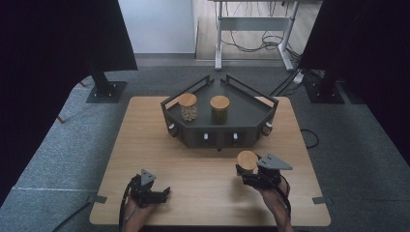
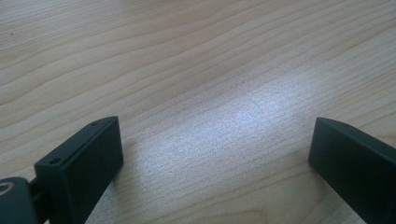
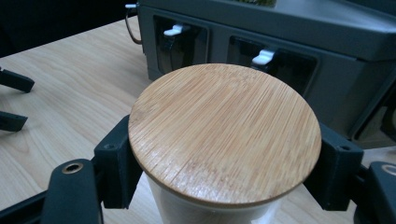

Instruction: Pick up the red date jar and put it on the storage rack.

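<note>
The right claw (image 1: 247, 173) is clamped on a jar (image 1: 247, 162) with a round bamboo lid (image 3: 225, 133), one jaw pressed to each side of the glass just under the lid's rim. Gripping there, below the overhang, looks meant to keep the jar upright and stop it slipping down through the jaws. The jar sits at about 5 o'clock on the tabletop (image 1: 203, 193), just in front of the dark tray (image 1: 241, 116), whose front wall carries small white latches (image 3: 265, 57). Two more lidded jars stand on the tray: one with pale contents (image 1: 188, 107) at 11 o'clock of the tray's floor, one darker (image 1: 219, 109) just beside it toward 1 o'clock. The likely aim is to add the held jar to that row.

The left claw (image 1: 159, 194) rests at 7 o'clock with its jaws standing wide apart and nothing between them, low over bare wood (image 2: 196, 93), probably parked out of the way.

The tabletop is light wood with a visible grain and a soft sheen. Around it lies grey carpet (image 1: 358, 145), with black curtains (image 1: 48, 48) on both sides and a white desk frame (image 1: 254, 29) with loose cables at 12 o'clock.
</note>
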Demonstrator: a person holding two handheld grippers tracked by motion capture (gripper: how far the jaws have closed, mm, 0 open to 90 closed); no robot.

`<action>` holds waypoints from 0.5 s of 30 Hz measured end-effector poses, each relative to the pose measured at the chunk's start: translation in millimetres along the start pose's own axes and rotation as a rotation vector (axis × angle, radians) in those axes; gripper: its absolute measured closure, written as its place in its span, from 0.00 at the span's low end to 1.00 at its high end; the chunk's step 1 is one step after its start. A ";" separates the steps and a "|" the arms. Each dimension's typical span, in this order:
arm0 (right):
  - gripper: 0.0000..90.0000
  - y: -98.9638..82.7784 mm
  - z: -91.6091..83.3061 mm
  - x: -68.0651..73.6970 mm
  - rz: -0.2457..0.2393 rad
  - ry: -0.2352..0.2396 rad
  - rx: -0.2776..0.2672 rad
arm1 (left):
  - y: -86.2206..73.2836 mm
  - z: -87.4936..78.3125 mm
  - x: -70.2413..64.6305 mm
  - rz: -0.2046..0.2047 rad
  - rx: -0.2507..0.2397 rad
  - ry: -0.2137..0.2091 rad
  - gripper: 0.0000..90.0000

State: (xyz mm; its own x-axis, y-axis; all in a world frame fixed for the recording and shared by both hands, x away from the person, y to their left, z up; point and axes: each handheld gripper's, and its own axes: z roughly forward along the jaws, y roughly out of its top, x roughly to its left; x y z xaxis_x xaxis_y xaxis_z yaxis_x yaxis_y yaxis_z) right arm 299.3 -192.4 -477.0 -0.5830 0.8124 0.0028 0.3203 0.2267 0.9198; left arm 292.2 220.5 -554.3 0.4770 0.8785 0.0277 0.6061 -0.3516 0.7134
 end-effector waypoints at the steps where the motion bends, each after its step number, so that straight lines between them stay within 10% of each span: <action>1: 0.27 1.4 -0.2 -0.7 0.000 -0.003 -0.001 | 0.0 0.0 0.0 0.000 0.000 0.000 0.03; 15: 0.27 21.2 -1.9 -12.6 0.022 -0.038 -0.012 | 0.0 0.0 0.0 0.000 0.000 0.000 0.03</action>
State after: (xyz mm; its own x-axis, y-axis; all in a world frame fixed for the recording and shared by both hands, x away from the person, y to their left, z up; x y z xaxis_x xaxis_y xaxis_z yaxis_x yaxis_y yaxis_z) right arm 312.0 -198.9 -456.8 -0.5470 0.8371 0.0084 0.3236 0.2022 0.9243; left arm 292.3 220.5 -554.3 0.4768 0.8786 0.0275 0.6060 -0.3512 0.7137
